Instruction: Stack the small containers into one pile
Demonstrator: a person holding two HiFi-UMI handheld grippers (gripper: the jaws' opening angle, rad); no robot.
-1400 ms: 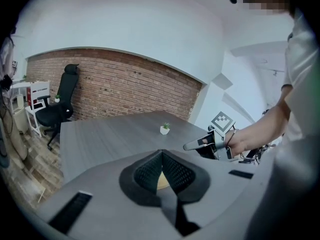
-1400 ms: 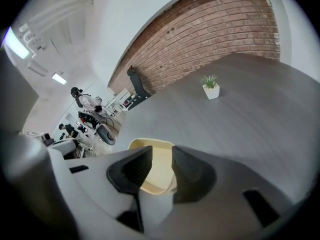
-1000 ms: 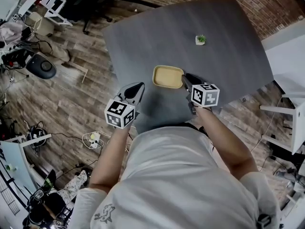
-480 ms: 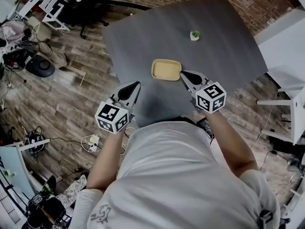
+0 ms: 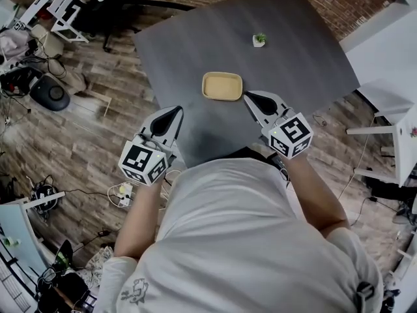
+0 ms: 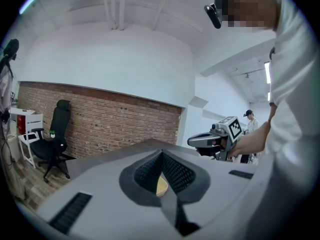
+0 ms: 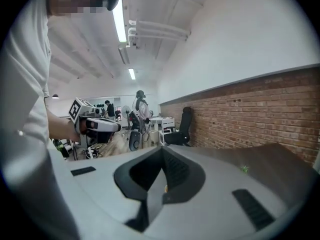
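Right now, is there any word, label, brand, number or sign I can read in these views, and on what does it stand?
No readable text anywhere.
The marker cubes on the left gripper and right gripper: black-and-white square patterns, no letters.
The print on the person's shirt: too small to read.
The yellow container: no label visible.

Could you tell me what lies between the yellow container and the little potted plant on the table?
Nothing: in the head view, only bare grey table separates the yellow container from the potted plant.

White short-sleeved T-shirt (image 5: 241,240) with small grey print, pale grey left gripper (image 5: 176,111) and right gripper (image 5: 248,96), black-and-white marker cubes (image 5: 291,135)
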